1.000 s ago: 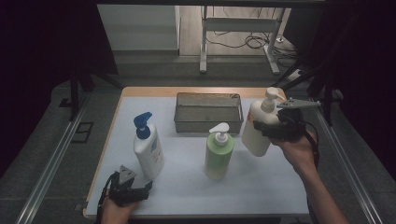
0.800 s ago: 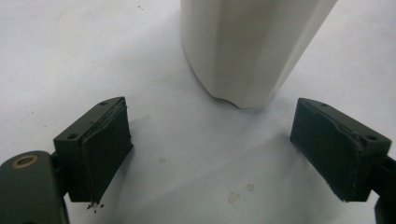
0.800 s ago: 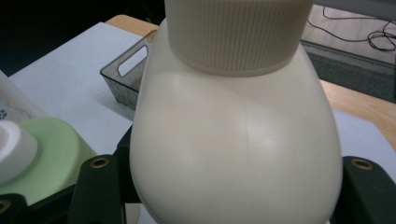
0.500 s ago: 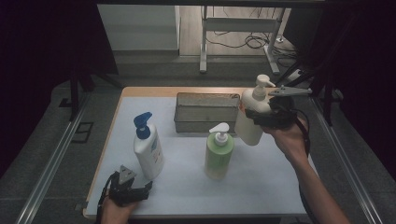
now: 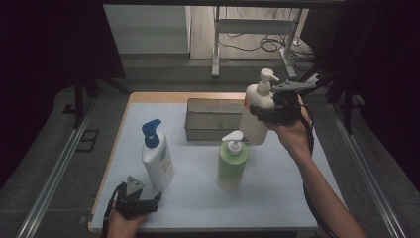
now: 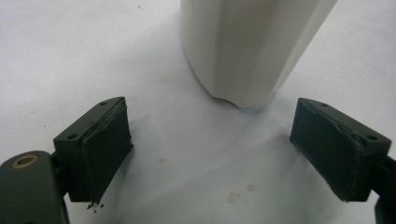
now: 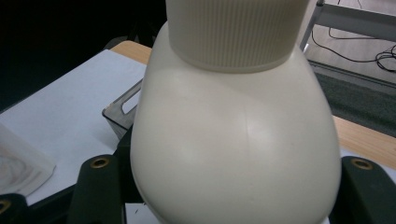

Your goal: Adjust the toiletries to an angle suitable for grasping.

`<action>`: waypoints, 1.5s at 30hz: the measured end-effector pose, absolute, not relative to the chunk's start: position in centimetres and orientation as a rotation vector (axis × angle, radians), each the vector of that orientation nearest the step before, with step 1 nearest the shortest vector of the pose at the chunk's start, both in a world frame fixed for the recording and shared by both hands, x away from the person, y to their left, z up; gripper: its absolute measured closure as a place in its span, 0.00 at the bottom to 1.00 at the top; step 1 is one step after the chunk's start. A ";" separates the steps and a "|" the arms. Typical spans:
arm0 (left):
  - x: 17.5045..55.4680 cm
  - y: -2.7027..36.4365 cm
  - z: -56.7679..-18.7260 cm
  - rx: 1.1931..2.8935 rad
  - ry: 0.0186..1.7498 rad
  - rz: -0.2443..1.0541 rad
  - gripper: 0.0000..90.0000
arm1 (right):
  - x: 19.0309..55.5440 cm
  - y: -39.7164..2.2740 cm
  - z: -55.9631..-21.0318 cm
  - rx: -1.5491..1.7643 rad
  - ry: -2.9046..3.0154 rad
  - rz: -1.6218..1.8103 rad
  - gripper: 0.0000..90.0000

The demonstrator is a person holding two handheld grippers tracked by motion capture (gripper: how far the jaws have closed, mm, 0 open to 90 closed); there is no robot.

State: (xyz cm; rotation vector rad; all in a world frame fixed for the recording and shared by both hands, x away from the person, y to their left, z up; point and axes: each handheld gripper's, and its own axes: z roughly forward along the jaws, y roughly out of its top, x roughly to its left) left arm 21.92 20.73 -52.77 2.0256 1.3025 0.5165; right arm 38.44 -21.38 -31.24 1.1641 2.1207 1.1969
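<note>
Up close, ribbed collar of cream bottle (image 7: 236,140) between right gripper (image 7: 224,186) fingers.

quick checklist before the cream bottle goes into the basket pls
1. Grip: right gripper is clamped on the cream pump bottle at its shoulder: ok.
2. Bottle off the table, roughly upright: ok.
3. Grey basket inside free of other items: cannot tell, its interior is too dim.
4. Bottle fully over the basket: not ok, it hangs at the right end.
5. Green bottle in front of the basket, apart from the carried bottle: ok.
6. Left gripper open by the blue-capped bottle, out of the way: ok.
</note>
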 end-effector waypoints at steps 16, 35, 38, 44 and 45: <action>21.9 20.7 -52.8 2.023 1.305 0.516 0.13 | 41.8 -19.1 -32.7 1.183 2.078 1.250 0.41; 21.9 20.7 -52.8 2.024 1.305 0.513 0.13 | 44.6 -16.1 -33.6 1.169 2.039 1.287 0.41; 21.9 20.7 -52.8 2.025 1.305 0.512 0.13 | 45.1 -15.5 -33.9 1.161 2.027 1.281 0.41; 21.9 20.7 -52.8 2.024 1.305 0.512 0.13 | 45.8 -14.8 -34.1 1.157 2.016 1.282 0.41; 21.9 20.7 -52.8 2.025 1.305 0.512 0.13 | 45.9 -14.7 -34.2 1.155 2.012 1.283 0.41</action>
